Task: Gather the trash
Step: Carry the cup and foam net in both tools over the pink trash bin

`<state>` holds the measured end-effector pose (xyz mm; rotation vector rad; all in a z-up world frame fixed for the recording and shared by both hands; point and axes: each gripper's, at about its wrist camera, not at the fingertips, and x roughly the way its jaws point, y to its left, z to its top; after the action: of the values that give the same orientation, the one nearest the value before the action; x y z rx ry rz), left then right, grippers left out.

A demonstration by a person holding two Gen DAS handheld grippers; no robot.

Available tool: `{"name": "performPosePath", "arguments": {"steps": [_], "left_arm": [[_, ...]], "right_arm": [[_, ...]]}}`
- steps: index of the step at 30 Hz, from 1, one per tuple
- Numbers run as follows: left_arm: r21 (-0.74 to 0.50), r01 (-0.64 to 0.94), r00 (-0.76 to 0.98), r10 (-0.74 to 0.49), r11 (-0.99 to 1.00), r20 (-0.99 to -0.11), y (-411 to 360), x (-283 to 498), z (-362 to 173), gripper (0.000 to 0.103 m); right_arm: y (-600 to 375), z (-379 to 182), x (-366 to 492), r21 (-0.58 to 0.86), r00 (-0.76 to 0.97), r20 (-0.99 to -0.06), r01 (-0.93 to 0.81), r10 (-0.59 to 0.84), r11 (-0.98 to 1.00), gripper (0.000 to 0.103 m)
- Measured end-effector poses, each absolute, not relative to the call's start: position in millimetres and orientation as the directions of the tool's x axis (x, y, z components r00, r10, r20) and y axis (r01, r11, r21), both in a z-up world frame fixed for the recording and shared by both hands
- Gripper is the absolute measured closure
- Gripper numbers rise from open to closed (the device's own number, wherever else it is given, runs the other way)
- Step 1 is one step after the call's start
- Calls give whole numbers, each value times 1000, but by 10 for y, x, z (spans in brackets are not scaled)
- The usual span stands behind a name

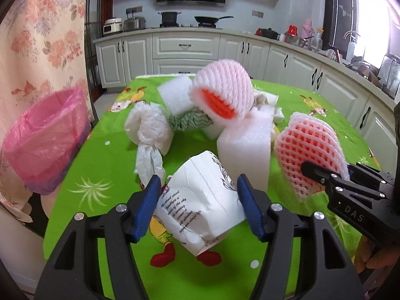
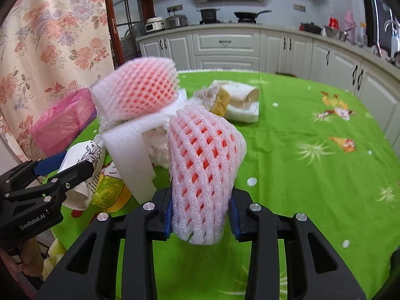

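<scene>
Left tool (image 1: 197, 200): blue pads (image 1: 147, 207) set wide on either side of a crumpled white printed paper bag (image 1: 200, 200), which lies on the desk (image 1: 312, 100) under a green cartoon cloth; the pads look just clear of the paper, though contact is hard to judge from this angle.

Right tool (image 2: 201, 215): jaws closed on the lower end of a pink foam fruit net (image 2: 205, 170), which stands upright between the pads and is lifted off the cloth.

Just behind the bag: a white foam block (image 1: 245, 147), upright. To its left, a knotted white plastic bag (image 1: 150, 130); beyond that, a green-and-white striped wad (image 1: 190, 121).

Middle of the pile: a second pink foam net (image 1: 220, 92), rounded, resting on top of the foam pieces, with another white foam block (image 1: 175, 95) behind it.

Further back, right-hand view: a rolled white wrapper with a tan piece (image 2: 240, 100), lying apart from the pile.

Left edge of the desk: a bin lined with a pink bag (image 1: 42, 137), mouth open, standing beside a floral curtain (image 1: 42, 30).
</scene>
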<state>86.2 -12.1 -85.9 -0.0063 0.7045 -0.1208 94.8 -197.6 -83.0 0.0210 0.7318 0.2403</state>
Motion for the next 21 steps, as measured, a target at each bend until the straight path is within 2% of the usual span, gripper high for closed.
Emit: {"name": "performPosePath", "arguments": {"steps": [10, 21], "left_arm": [[-29, 103, 813, -101, 994, -573, -37, 520, -589, 42], [-5, 44, 870, -41, 999, -492, 254, 197, -334, 42]], "right_arm": [[-1878, -539, 655, -4, 776, -610, -209, 163, 978, 70], [-1617, -296, 497, -62, 808, -565, -243, 167, 968, 70]]}}
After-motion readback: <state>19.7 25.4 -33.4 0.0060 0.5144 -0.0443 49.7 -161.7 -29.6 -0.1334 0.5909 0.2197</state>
